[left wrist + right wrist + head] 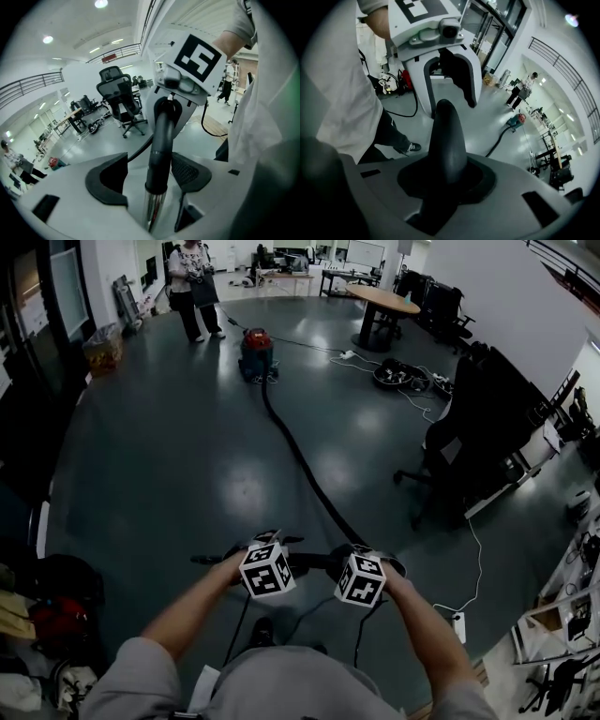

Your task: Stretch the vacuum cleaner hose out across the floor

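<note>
Head view dim, w/ dark vignette at corners; glossy dark grey floor (187, 456) reflects pale light patches. Gripper views brighter, white round ceiling lights (101, 3) glaring, strong fisheye bending at edges. Near lens, dark curved plastic vacuum handle (445, 140) looks soft

I log: floor (187, 474), glossy grey; hose (300, 460), matt black plastic; wand tube (152, 212), polished chrome metal.

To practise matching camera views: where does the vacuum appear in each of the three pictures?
Head view: vacuum, upper centre.
Left gripper view: vacuum, tiny, far left.
Right gripper view: vacuum, right of centre.
Shared landmark: the hose leading to it.
</note>
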`<state>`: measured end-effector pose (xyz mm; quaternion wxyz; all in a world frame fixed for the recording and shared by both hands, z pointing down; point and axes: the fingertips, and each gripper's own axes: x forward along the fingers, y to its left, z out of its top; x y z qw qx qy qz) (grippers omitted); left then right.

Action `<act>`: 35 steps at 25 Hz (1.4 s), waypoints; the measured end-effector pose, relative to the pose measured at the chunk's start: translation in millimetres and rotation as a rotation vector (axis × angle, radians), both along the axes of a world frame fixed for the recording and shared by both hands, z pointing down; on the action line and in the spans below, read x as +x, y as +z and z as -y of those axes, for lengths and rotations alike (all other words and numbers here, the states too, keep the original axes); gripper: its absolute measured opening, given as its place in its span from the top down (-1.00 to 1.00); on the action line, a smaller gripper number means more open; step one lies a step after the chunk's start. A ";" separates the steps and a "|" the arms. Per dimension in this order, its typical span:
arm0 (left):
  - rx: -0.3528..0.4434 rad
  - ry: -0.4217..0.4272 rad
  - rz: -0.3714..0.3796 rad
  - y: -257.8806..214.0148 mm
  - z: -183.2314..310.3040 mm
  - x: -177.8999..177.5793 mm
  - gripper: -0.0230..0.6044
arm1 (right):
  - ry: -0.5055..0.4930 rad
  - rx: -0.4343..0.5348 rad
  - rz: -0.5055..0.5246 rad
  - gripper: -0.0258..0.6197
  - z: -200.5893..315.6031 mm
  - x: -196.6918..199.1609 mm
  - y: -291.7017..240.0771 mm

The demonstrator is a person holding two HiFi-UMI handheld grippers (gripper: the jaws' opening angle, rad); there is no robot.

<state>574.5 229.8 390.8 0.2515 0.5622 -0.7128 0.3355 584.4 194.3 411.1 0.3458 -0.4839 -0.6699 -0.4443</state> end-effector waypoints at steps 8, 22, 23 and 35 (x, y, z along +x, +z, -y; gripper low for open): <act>0.149 -0.239 0.061 -59.2 -41.2 -17.5 0.01 | 0.344 -0.203 -0.016 0.61 43.8 -2.4 3.6; 0.088 -0.096 -0.104 0.1 47.7 77.1 0.01 | 0.881 -0.680 -0.040 0.61 156.8 46.2 -36.7; 0.087 -0.089 -0.113 2.9 56.9 80.9 0.02 | 0.911 -0.695 -0.034 0.61 164.6 50.2 -36.7; 0.071 0.080 -0.256 47.5 121.1 102.3 0.02 | 1.378 -0.844 -0.024 0.61 225.6 75.7 17.6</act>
